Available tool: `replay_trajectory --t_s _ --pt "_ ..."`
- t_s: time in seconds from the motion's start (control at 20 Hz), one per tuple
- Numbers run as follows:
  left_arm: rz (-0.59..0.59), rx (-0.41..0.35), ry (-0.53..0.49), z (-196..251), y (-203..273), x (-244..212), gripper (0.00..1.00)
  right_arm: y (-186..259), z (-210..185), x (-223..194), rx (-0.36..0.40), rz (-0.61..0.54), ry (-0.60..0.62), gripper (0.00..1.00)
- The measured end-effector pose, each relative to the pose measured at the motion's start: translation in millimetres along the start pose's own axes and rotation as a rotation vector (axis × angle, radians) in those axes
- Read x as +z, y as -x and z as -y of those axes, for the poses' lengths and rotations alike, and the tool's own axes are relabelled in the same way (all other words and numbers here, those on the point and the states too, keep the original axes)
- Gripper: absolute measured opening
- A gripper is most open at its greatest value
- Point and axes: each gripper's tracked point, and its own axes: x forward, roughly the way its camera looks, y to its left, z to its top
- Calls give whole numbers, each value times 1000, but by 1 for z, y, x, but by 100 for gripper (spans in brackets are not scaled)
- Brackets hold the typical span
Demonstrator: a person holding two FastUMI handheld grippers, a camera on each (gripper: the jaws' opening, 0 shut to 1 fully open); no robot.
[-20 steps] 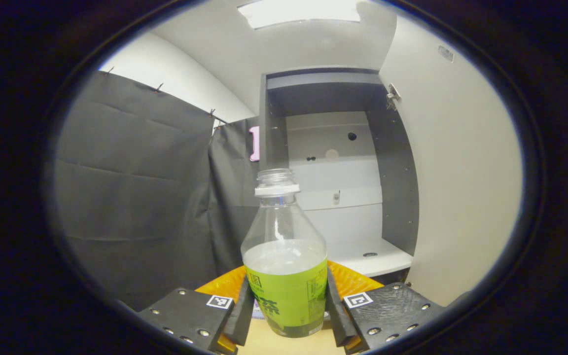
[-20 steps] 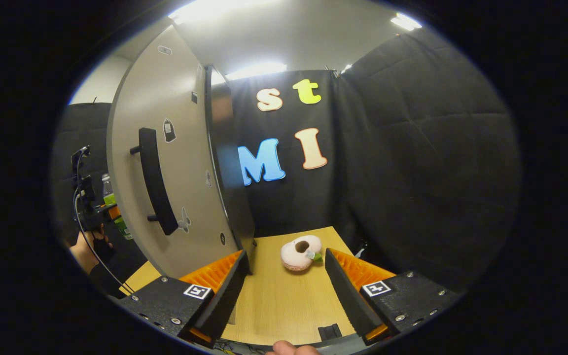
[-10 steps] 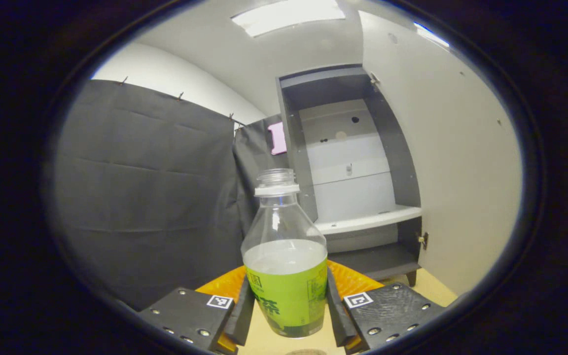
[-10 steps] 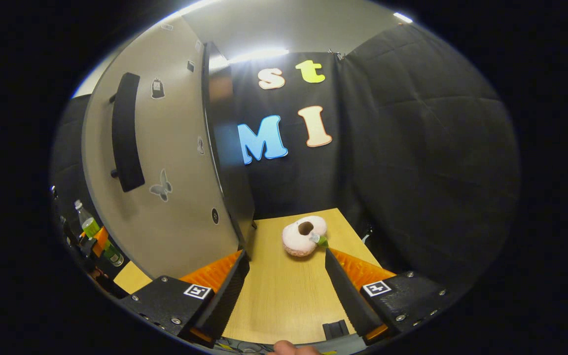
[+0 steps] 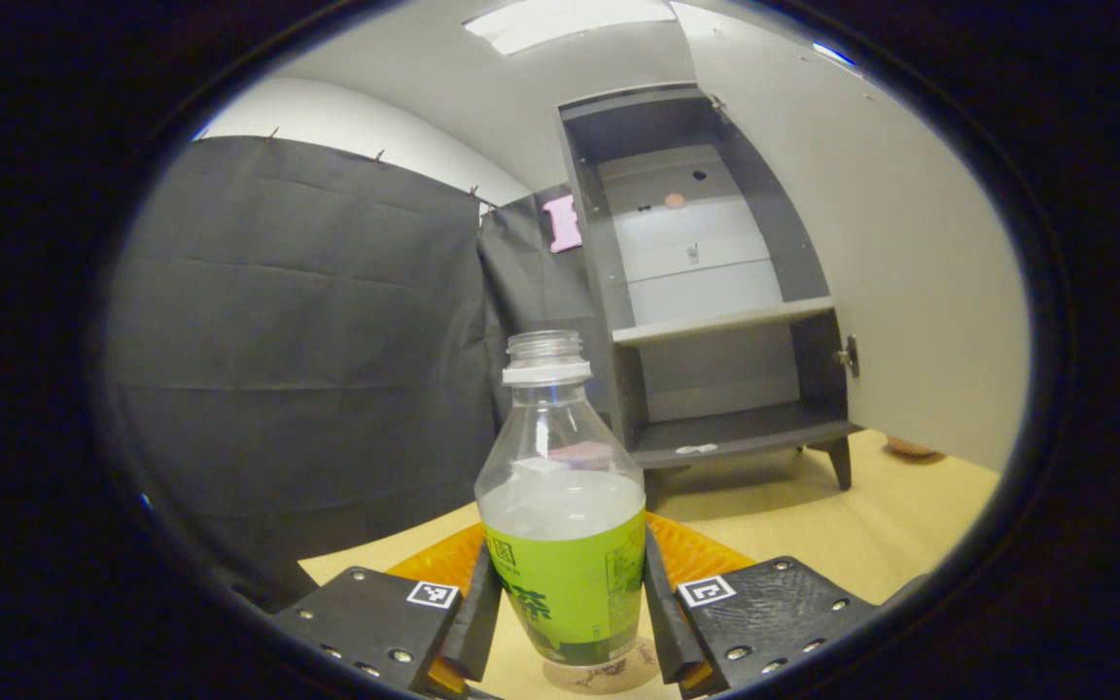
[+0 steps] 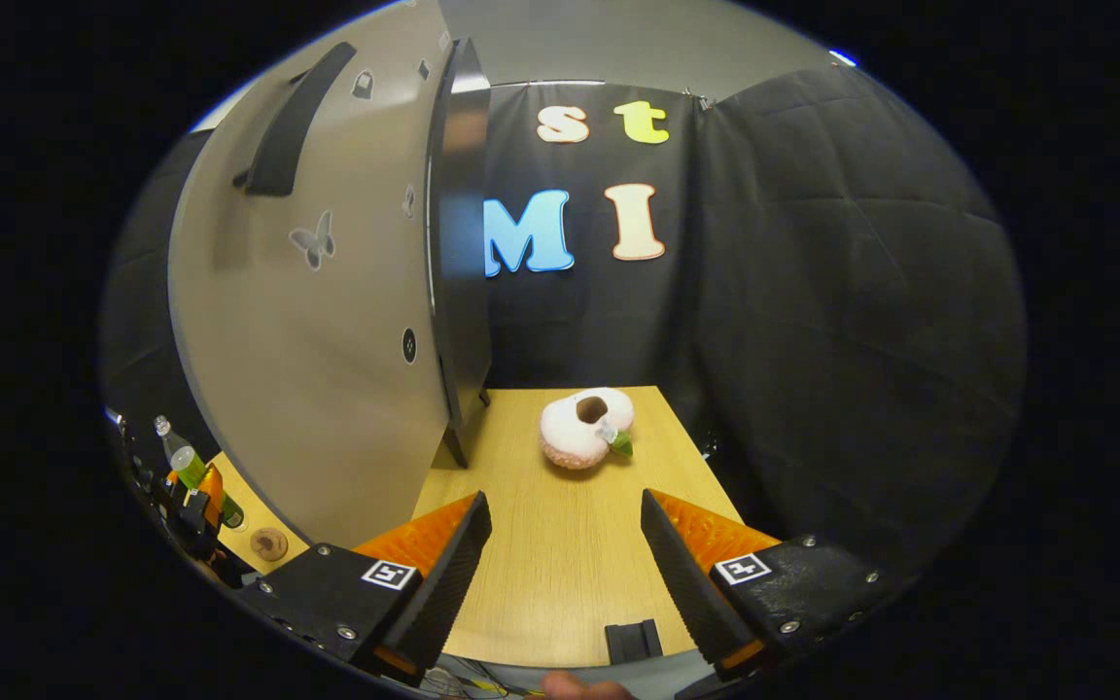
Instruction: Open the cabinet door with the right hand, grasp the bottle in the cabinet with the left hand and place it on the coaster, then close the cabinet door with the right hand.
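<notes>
1. In the left gripper view, the left gripper (image 5: pixel 568 612) was clamped on the bottle (image 5: pixel 561 544), both fingers pressing its labelled lower body. The bottle stood upright and capless, part full.
2. Just under the bottle's base lay the coaster (image 5: pixel 609 673), a brownish disc on the table (image 5: pixel 793 515); whether the base touched it could not be told.
3. To finish the placing well, I judged the bottle should go straight down, kept upright so nothing spills, and be centred on the coaster before the fingers part.
4. In the right gripper view, the right gripper (image 6: pixel 565 574) hung with its fingers apart and empty over the table, the cabinet door (image 6: pixel 327 321) near on its left and its handle (image 6: pixel 293 122) higher up.
5. Farther off stood the cabinet (image 5: pixel 706 292), open with bare shelves.
6. Compared with a second earlier, the bottle had come down out of the cabinet to table level, and the coaster had come into sight beneath it.
</notes>
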Motion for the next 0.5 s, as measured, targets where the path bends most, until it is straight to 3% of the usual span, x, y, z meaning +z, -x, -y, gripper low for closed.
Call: replay_trajectory --t_s 0.25,0.35,0.45,0.5 --pt "-52 0 15 5 0 -48 68 -7 -22 0 23 -8 17 96" --pt "-32 17 11 -2 1 -45 78 -8 -31 -2 36 -12 35 96" --pt "-8 18 3 -6 3 -34 78 -6 -38 -3 43 -16 52 96" --pt "3 7 5 -6 1 -27 90 -6 -40 -5 42 -21 58 95"
